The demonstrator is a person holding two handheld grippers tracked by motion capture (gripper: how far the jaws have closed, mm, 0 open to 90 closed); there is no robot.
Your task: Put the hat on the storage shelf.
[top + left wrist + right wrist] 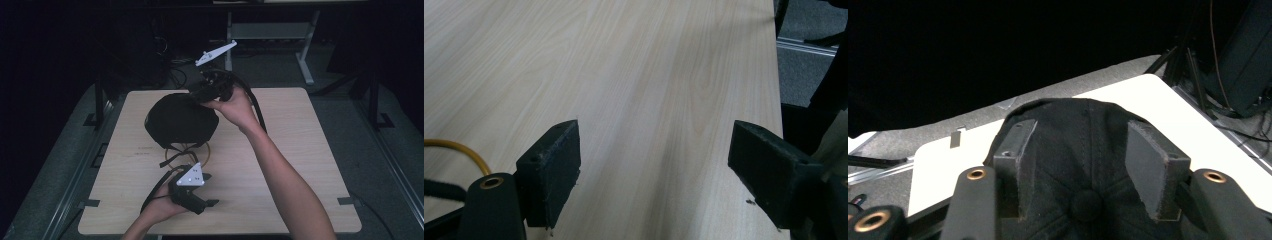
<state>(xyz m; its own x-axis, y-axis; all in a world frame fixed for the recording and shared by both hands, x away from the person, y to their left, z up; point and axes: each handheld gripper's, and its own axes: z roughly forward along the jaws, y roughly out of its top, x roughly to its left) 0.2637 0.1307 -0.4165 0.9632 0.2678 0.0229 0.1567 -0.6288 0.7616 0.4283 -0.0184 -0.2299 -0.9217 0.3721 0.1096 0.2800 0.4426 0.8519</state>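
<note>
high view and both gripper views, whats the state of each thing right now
black cap: lying crown up on the table, button on top
right gripper: open, jaws over the cap's crown
left gripper: open, over bare wood
table: bears the cap
yellow cable: lying curved on the table

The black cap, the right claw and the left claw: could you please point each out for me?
black cap (180, 120), high view, crown's middle.
right claw (1083, 170), right gripper view, midway between its fingertips.
left claw (654, 170), left gripper view, midway between its fingertips.
</note>
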